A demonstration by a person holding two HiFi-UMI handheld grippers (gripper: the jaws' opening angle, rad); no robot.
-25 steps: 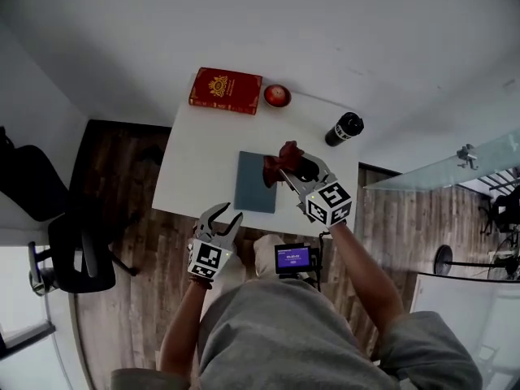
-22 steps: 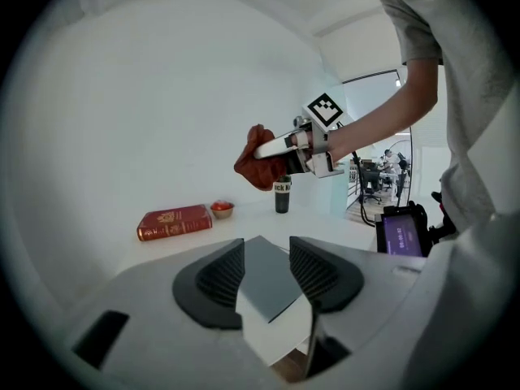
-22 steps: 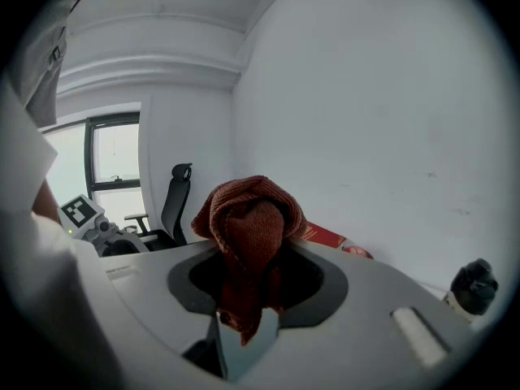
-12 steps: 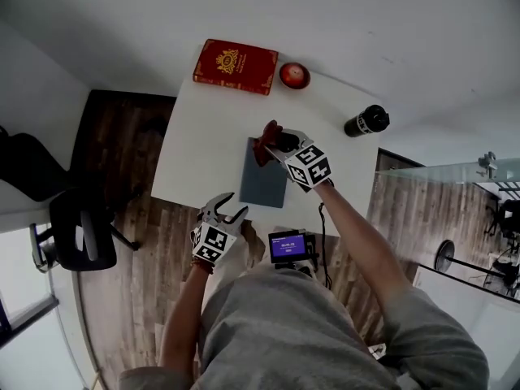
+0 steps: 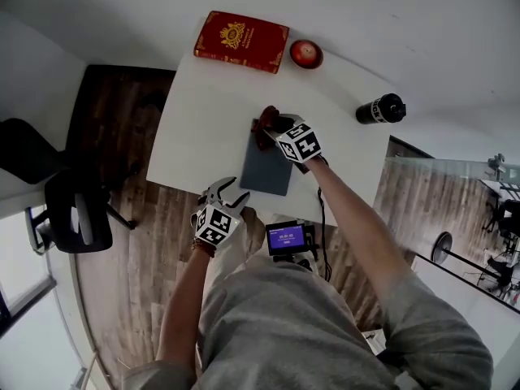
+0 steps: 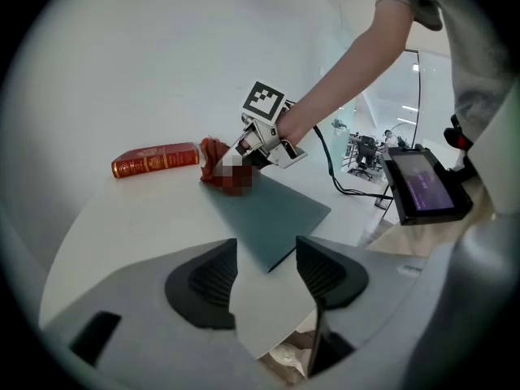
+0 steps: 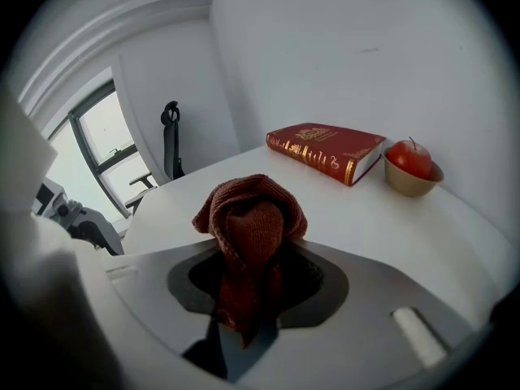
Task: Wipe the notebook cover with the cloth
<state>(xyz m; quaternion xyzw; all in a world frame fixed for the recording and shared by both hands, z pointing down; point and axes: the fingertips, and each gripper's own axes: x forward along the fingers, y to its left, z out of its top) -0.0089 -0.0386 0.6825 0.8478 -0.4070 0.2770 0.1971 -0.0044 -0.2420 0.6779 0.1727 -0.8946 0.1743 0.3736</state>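
A slate-blue notebook lies flat on the white table, also seen as the notebook in the left gripper view. My right gripper is shut on a dark red cloth and holds it at the notebook's far edge. From the right gripper view the cloth bulges out between the jaws. My left gripper hovers at the table's near edge, off the notebook; its jaws are opening with nothing between them.
A red hardback book lies at the table's far side, next to a small bowl holding an apple. A black bottle lies at the right edge. A dark office chair stands left on the wood floor. A small screen hangs at my waist.
My right gripper has carried the cloth from the notebook's right side to its far left corner. The left gripper's jaws have widened near the table edge.
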